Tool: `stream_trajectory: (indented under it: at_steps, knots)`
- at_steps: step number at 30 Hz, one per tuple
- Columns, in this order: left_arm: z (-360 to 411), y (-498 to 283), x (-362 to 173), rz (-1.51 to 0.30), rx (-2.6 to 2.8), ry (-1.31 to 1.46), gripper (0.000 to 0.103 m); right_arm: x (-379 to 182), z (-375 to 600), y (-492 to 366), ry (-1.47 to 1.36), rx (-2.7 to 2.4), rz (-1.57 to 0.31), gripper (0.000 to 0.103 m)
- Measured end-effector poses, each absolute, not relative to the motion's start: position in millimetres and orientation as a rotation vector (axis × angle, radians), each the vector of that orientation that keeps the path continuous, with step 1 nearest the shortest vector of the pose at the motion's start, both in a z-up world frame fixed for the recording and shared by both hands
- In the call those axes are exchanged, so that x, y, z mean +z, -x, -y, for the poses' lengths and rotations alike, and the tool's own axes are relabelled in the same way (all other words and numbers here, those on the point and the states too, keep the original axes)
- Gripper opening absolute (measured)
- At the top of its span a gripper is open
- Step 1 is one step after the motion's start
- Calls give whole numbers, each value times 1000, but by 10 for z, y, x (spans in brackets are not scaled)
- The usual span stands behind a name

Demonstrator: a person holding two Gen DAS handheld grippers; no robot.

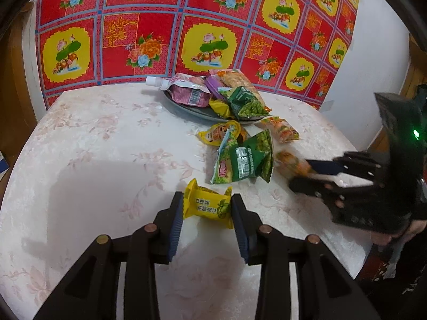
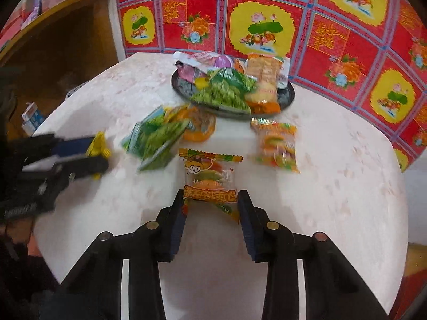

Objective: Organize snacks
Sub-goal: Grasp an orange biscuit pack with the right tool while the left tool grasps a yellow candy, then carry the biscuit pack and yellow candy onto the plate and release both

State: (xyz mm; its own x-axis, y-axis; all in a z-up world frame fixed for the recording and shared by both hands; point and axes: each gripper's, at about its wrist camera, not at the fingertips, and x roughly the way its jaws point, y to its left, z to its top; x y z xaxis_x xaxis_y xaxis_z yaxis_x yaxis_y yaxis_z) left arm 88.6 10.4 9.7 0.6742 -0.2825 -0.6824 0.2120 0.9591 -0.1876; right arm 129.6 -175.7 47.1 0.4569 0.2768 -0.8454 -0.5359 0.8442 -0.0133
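Grippers tilted down, clamping packets

Soft indoor light is falling from above, casting a broad grey shadow on the pale tablecloth. Fisheye distortion is bending the red patterned cloth, with corners vignetting to black. Motion blur is smearing the green snack packets in the right wrist view.
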Motion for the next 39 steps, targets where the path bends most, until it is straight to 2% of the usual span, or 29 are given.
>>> stream_trajectory:
  at_steps: [5,7,9,12,14,15,17,19,39]
  knots:
    - [-82,-883,99,-783,-278,87,36,487,1817,-1163,294,496,-974,43]
    - [-81,-884,99,-784,-279,89,36,484,1810,-1178,296,486,-968,55]
    - [-81,-880,99,-783,-277,88,36,469,1786,-1224,295,481,-959,59]
    - [-86,-879,99,-783,-278,90,36,451,1744,-1309,261,493,-962,59]
    - [-83,-877,101,-784,-277,90,36,448,1741,-1325,245,495,-952,54]
    - [-74,-875,101,-784,-278,90,36,454,1747,-1319,241,493,-942,43]
    - [-75,-876,102,-784,-275,86,36,462,1779,-1319,215,497,-942,42]
    - [-55,-876,104,-783,-271,79,36,468,1812,-1321,192,498,-941,37]
    - [-13,-689,253,-747,-271,57,33,644,1896,-1063,166,538,-885,35]
